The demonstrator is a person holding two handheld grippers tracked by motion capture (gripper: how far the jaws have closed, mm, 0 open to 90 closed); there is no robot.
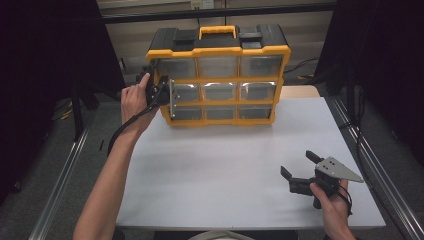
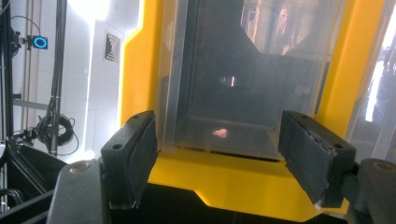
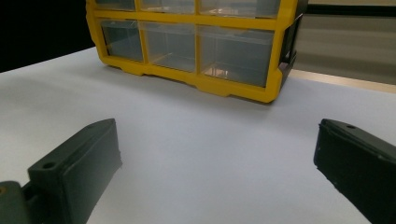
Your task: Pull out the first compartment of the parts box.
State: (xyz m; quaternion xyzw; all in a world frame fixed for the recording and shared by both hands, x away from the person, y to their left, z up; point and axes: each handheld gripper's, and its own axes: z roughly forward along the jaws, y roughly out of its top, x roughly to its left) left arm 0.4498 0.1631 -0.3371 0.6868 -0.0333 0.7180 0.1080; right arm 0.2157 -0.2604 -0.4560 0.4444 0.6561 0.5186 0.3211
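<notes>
Left gripper (image 1: pixel 161 92) hovers with jaws spread around a clear drawer (image 2: pixel 224 79) dead ahead in the yellow organizer (image 1: pixel 218 52), while the right gripper (image 1: pixel 300 170), also spread, hangs well short.

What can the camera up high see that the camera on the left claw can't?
The high view takes in the whole yellow drawer box, its black top and yellow handle, the white table, both arms, and the right claw open above the table near the front right corner. The left claw view gives a close look into one clear drawer, with the left claw open, a jaw on either side of it, plus a room wall beside the box. Both share the yellow box and its clear drawers.
</notes>
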